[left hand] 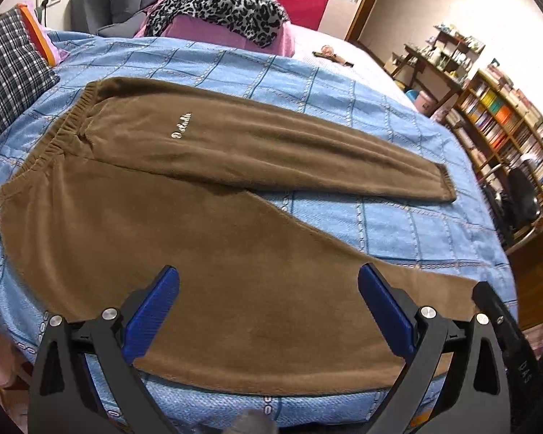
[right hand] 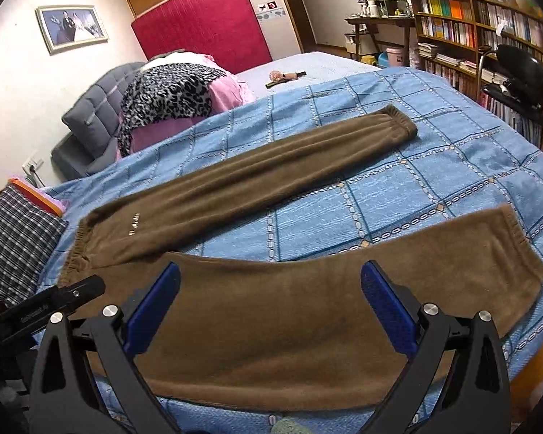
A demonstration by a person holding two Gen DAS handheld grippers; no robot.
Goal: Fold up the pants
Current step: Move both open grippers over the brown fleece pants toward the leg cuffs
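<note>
Right now I have both tools held over the near edge of the bed, and the brown pants (left hand: 206, 238) lie flat on the blue checked blanket (left hand: 398, 224), unfolded, with the two legs splayed apart in a V. The left gripper (left hand: 268, 311) has its jaws spread wide, pinching nothing; the thigh of the nearer leg fills the gap between them, and the elastic waistband sits ahead and to the left of them. The right gripper (right hand: 269, 311) is likewise spread and empty, with the lower part of that same leg between its jaws and the cuff off to the right. The farther leg stretches away ahead of both, its small embroidered script showing near the hip. Beyond it, well apart, a leopard-print cloth (right hand: 166, 97) rests on pink bedding, and a plaid pillow (left hand: 11, 79) lies far left.
</note>
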